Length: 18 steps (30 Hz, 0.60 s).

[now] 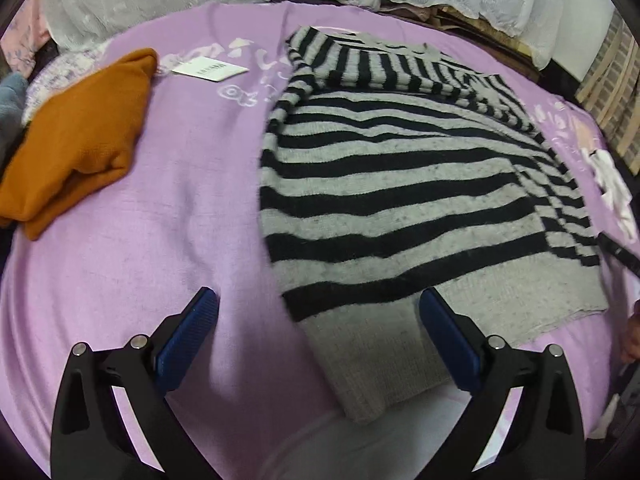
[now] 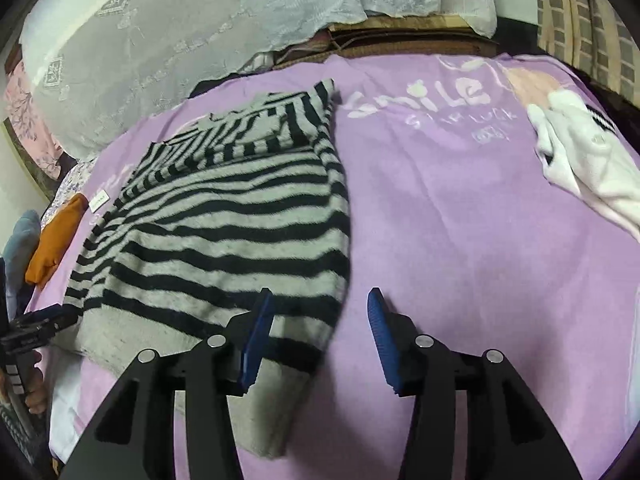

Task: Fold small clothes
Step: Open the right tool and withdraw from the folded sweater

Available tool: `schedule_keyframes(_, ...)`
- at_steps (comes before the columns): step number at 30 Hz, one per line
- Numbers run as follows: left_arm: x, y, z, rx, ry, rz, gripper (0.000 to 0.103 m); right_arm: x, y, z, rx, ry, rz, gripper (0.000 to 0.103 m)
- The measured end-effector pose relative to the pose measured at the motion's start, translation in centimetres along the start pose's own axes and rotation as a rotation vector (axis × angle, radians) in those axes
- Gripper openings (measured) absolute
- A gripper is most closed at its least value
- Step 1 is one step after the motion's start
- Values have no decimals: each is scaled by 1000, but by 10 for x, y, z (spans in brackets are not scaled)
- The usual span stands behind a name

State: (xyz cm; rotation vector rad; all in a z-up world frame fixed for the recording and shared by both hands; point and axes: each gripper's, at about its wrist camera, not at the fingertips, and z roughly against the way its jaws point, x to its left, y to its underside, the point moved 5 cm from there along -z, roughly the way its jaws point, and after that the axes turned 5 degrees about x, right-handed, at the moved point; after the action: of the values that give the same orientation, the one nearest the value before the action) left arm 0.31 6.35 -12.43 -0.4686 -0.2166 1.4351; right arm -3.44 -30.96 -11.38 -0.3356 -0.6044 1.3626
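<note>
Sweater (image 1: 400,184), striped knit, lies flat on bed (image 1: 160,240), sleeves folded in. Likely soft, limp, light; will sag. Best gripped at hem corners. Left tongs (image 1: 318,320) wide, right tongs (image 2: 320,312) partly apart; both empty.

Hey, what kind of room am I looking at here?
Probably a bedroom: a purple blanket printed "Smile" covers what looks like a bed, a striped sweater and a folded orange garment lie on it, with lace-covered bedding behind.
</note>
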Motion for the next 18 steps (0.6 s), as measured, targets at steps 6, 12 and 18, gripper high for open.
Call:
schedule_keyframes(6,-1,-4,-8,25,128,38,98,1,11,-12,12,-28,-21,51)
schedule_keyframes(12,4,-16,-1,54,293,130,90,7,6,-15,12,-101,-34,37)
schedule_keyframes(18,-9,-7,-9,49,192,29,87,2,11,-15,26,-148,-55,37)
